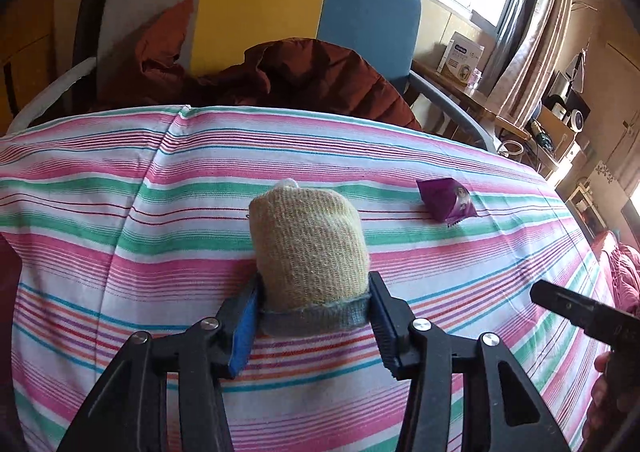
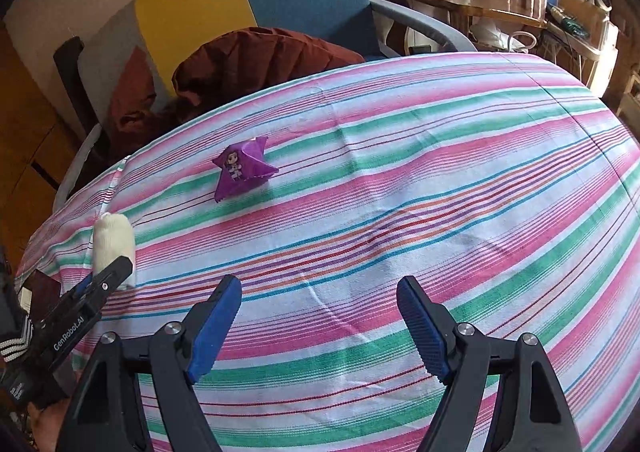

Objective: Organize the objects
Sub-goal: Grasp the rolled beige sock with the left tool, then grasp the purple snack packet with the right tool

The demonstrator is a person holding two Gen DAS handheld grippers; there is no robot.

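Your left gripper (image 1: 314, 316) clamped the cream knitted rolled sock (image 1: 310, 244); your right gripper (image 2: 320, 326) stood wide, purple foil packet (image 2: 244, 167) at eleven o'clock.

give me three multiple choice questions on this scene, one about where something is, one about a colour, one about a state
1. Where does the small foil packet lie?
A. on the striped cloth
B. on the chair seat
C. between the right tool's pads

2. What colour is the packet?
A. green
B. purple
C. orange

3. How does the left tool stand?
A. wide open over bare cloth
B. closed on the packet
C. closed on the rolled sock

Answers:
1. A, the right wrist view shows it lying alone on the striped cloth, apart from both tools.
2. B, its wrapper is purple with a small cartoon figure in both views.
3. C, the left wrist view shows both pads pressing the grey-cuffed end of the yellowish sock, while the right tool is open with nothing between its pads.
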